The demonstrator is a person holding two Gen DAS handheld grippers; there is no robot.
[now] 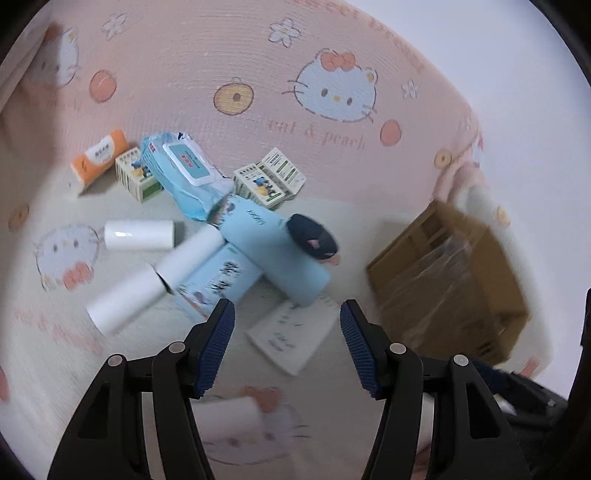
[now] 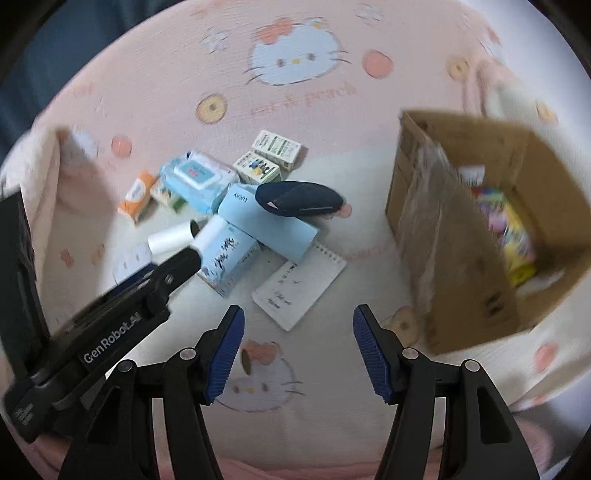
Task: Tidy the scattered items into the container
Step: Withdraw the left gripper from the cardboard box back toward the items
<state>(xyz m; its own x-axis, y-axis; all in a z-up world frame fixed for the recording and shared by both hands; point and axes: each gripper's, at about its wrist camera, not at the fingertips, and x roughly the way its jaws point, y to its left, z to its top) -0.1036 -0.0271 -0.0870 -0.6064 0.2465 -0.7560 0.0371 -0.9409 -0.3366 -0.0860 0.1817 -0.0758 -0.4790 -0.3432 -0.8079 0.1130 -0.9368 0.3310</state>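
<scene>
Scattered packets, boxes and white rolls point(image 1: 138, 234) lie heaped on the pink cartoon-print blanket point(image 1: 229, 48), left of the brown cardboard box point(image 2: 491, 236). Left gripper point(image 1: 287, 314) and right gripper point(image 2: 298, 319) hover released, empty.

A pink and cream blanket point(image 1: 229, 51) covers the whole surface, its ribbed weave running in long curved lines. Cartoon cat faces with red bows are printed on it, one large face point(image 1: 334, 90) at the far side and another point(image 2: 295, 55) at the far edge in the right wrist view. Round peaches point(image 1: 390, 132), small white flowers point(image 1: 283, 30) and a yellow ring-shaped fruit point(image 1: 233, 98) are scattered between them, beside faint pink lettering point(image 1: 325, 136). To the far right lies a plain white wall point(image 1: 517, 55).
</scene>
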